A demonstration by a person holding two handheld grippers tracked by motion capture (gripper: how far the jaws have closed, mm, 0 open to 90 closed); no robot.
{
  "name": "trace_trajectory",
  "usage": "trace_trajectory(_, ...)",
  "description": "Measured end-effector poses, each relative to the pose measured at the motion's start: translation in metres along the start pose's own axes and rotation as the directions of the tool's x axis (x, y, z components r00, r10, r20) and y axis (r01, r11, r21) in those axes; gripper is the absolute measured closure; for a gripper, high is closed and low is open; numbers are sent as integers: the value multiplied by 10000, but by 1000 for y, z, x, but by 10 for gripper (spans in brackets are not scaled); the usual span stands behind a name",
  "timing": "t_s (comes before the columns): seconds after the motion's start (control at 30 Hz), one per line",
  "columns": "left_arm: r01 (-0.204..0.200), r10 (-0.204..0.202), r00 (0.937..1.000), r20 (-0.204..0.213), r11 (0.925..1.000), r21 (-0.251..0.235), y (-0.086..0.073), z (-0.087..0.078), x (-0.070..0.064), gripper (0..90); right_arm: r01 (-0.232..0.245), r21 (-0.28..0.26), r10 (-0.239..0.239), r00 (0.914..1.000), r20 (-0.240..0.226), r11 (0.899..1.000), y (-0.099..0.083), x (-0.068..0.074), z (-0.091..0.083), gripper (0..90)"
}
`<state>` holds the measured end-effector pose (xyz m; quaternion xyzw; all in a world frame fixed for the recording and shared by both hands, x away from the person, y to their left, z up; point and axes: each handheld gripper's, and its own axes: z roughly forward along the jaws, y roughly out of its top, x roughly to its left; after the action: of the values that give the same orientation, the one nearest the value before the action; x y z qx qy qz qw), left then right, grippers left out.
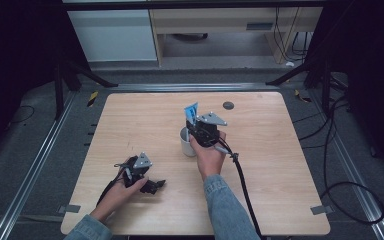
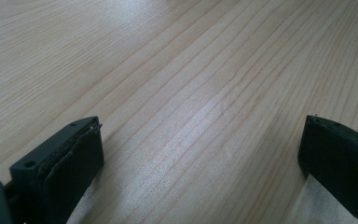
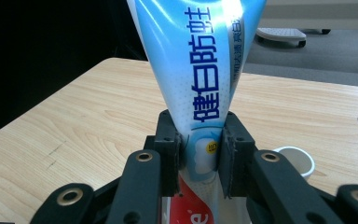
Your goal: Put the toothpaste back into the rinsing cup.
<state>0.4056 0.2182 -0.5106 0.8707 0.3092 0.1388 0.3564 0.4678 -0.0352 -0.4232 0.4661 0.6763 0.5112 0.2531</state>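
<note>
A: How far was the work seen to be?
B: On the wooden table (image 1: 130, 125), the toothpaste tube (image 3: 200, 70) was held upright just above the white cup (image 1: 186, 141), not yet placed inside.
A: And the grippers?
B: The right gripper (image 3: 199, 154) was clamped on the tube; the left gripper (image 1: 152, 186) was rested low, jaws apart.

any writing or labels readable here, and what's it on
"健白防蛀": large dark blue characters running along the light blue and white toothpaste tube clamped in the right gripper.
Smaller dark characters along the tube's edge: too blurred to read.
Small yellow round mark on the tube between the jaws: too small to read.
White lettering on the tube's red base: mostly hidden, unreadable.
White cup, wooden table: no text.
</note>
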Motion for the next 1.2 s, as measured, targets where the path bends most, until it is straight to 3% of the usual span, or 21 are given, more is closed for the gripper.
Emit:
trace_trajectory(0.9, -18, 18, 10000, -5, 10000, 2, 0, 0, 0, 0, -9, 207, 10, 10000, -46, 9998, 1, -3, 0, 704)
trace_trajectory(1.2, -15, 15, 10000, -4, 10000, -1, 0, 0, 0, 0, 198, 272, -201, 9997, 107, 9994, 3, -6, -1, 674)
